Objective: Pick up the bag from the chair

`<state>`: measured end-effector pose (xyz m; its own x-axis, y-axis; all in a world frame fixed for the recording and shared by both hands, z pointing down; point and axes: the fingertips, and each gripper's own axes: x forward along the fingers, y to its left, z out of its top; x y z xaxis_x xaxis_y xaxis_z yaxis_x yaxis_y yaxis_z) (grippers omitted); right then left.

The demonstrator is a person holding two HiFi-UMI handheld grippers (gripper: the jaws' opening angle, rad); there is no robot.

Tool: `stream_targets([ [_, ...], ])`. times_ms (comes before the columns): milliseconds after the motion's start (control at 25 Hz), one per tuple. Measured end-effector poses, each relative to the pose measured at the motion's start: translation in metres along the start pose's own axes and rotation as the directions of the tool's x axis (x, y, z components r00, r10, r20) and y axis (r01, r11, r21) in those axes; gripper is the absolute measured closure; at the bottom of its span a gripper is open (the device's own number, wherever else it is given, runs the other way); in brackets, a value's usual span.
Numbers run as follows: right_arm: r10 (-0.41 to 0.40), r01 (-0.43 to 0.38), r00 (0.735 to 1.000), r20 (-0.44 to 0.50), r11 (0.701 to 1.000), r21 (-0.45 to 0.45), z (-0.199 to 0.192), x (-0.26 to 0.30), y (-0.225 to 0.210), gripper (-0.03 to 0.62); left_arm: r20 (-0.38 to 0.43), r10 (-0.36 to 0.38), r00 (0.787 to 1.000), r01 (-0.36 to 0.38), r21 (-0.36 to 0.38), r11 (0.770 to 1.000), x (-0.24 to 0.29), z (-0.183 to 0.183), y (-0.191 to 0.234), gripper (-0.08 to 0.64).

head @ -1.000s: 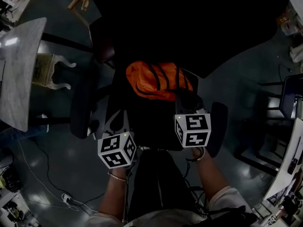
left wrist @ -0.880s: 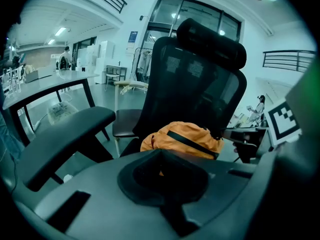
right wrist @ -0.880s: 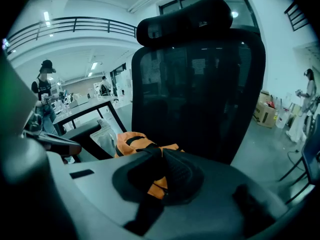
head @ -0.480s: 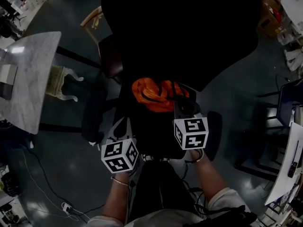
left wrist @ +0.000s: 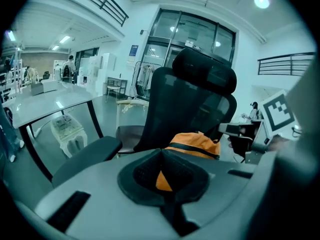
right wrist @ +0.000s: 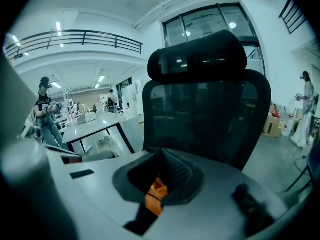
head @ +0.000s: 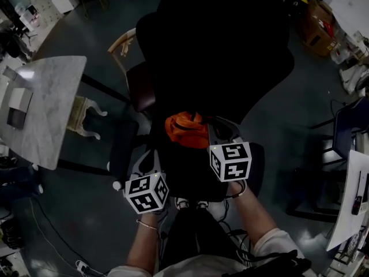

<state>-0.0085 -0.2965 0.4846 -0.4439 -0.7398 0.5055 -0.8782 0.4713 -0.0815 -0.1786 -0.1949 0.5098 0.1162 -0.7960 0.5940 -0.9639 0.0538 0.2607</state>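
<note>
The orange bag [head: 185,129] with black straps hangs bunched up between my two grippers, in front of the black office chair [head: 219,68]. In the left gripper view the left gripper [left wrist: 162,173] is shut, with orange fabric pinched between its dark pads, and the rest of the bag [left wrist: 196,144] bulges beyond them. The right gripper [right wrist: 158,185] is shut on a fold of orange fabric crossed by a black strap, facing the chair's mesh back [right wrist: 205,109]. In the head view the left gripper [head: 153,156] and the right gripper [head: 215,134] flank the bag.
A marble-topped table [head: 46,108] stands at the left with a small white stand [head: 86,113] beneath it. A wooden chair with a dark seat [head: 141,85] is behind the office chair's armrest [left wrist: 87,156]. Boxes [head: 317,22] lie at the upper right. People [right wrist: 45,115] stand far off.
Both grippers have risen together with the bag, which has come up off the seat and bunched into a smaller lump. The head view has pulled back, showing more floor.
</note>
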Motion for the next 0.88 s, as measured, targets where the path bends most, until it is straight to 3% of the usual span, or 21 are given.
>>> stream_targets([
  [200,-0.027,0.025,0.999,0.042,0.999,0.043,0.031,-0.024,0.000,0.555,0.028,-0.038,0.999,0.037,0.018,0.999,-0.012,0.022,-0.007,0.548],
  [480,-0.060,0.058,0.993,0.100,0.998,0.028,0.075,-0.066,0.002,0.555,0.065,-0.077,0.995,0.074,0.052,0.996,-0.031,0.053,-0.029,0.548],
  [880,-0.086,0.079,0.980,0.178,0.996,0.049,0.141,-0.118,-0.003,0.556,0.145,-0.150,0.978,0.135,0.109,0.985,-0.060,0.123,-0.059,0.548],
])
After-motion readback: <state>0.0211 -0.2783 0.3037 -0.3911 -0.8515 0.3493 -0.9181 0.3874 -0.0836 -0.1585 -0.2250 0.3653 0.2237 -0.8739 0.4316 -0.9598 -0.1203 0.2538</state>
